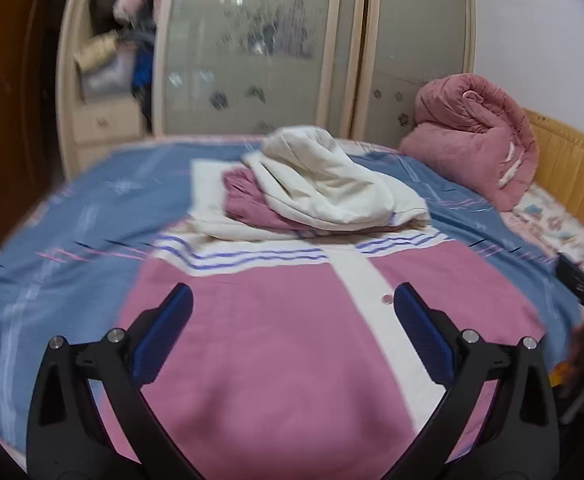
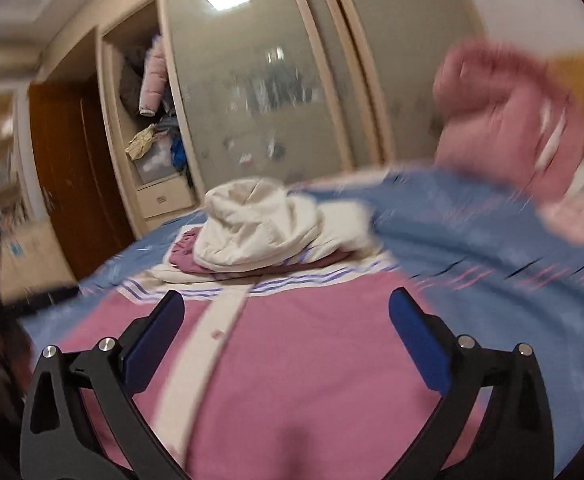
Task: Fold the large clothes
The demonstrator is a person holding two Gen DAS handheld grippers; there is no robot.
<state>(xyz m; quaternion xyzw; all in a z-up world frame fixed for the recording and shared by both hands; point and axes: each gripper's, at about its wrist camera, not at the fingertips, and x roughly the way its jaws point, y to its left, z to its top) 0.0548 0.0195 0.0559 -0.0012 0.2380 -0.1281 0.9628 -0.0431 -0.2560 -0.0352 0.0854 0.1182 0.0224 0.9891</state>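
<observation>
A large pink garment (image 1: 276, 344) with a white button placket and white bands striped in purple lies spread flat on the bed; it also fills the lower middle of the right wrist view (image 2: 311, 360). Its white hood and bunched upper part (image 1: 327, 188) are heaped at the far end (image 2: 260, 228). My left gripper (image 1: 292, 300) hovers open above the pink cloth, nothing between its blue pads. My right gripper (image 2: 288, 308) is also wide open over the cloth, empty. The right wrist view is blurred.
A blue patterned bedsheet (image 1: 72, 232) covers the bed. A rolled pink quilt (image 1: 475, 136) sits at the far right by the wooden headboard (image 1: 571, 176). A wardrobe with frosted sliding doors (image 1: 260, 48) and an open cluttered compartment (image 1: 116, 40) stands behind. A brown door (image 2: 68, 168) is at left.
</observation>
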